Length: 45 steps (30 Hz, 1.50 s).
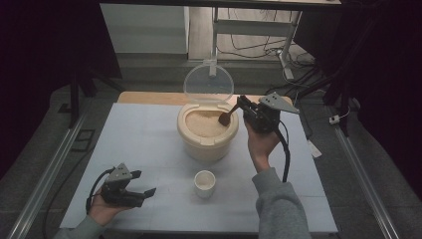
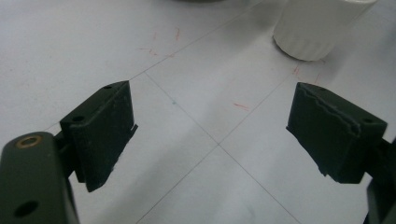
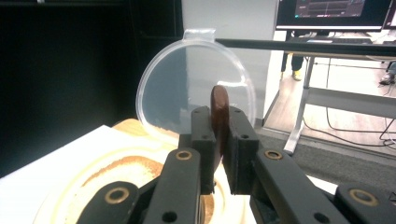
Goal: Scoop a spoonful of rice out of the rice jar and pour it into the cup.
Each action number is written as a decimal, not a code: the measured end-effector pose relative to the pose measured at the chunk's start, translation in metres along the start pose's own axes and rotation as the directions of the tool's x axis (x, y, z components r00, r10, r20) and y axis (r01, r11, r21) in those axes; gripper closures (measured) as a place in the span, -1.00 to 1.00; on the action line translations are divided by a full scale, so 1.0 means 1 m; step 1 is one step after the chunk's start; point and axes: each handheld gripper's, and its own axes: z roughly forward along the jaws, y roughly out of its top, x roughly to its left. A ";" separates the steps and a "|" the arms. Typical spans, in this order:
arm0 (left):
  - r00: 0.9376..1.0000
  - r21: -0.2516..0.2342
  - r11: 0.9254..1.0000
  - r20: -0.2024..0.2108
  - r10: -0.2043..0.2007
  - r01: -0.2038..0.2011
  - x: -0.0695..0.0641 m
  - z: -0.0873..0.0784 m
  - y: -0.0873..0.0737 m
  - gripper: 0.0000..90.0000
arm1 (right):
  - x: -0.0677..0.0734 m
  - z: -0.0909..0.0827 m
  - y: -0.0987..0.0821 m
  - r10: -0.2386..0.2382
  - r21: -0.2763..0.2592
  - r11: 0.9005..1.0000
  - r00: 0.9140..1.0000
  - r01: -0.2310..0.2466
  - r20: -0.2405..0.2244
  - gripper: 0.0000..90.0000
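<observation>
The right tool [image 1: 242,103] pinches our brown spoon [image 1: 226,115] over the rice tub [image 1: 207,133], mid-frame; the left tool [image 1: 144,185], lower left, gapes wide.

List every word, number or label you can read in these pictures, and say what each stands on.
No text can be read.
Monitor: coloured lines on the screen, too small and blurred to read.
Tub, lid, cup and both grippers: no label or print shows.
Table: faint red scratch marks, not letters.
</observation>
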 end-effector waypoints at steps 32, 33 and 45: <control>1.000 0.007 1.000 0.005 0.011 -0.011 -0.001 0.002 0.000 -0.65 | -0.024 0.016 -0.034 0.437 0.032 0.899 0.896 -0.436 -0.076 0.83; 1.000 0.007 1.000 0.005 0.011 -0.011 -0.001 0.002 0.000 -0.65 | -0.025 0.016 -0.035 0.452 0.031 0.892 0.889 -0.451 -0.076 0.83; 1.000 0.007 1.000 0.008 0.012 -0.013 -0.001 0.002 0.001 -0.64 | -0.034 0.009 -0.038 0.553 0.017 0.832 0.826 -0.555 -0.106 0.85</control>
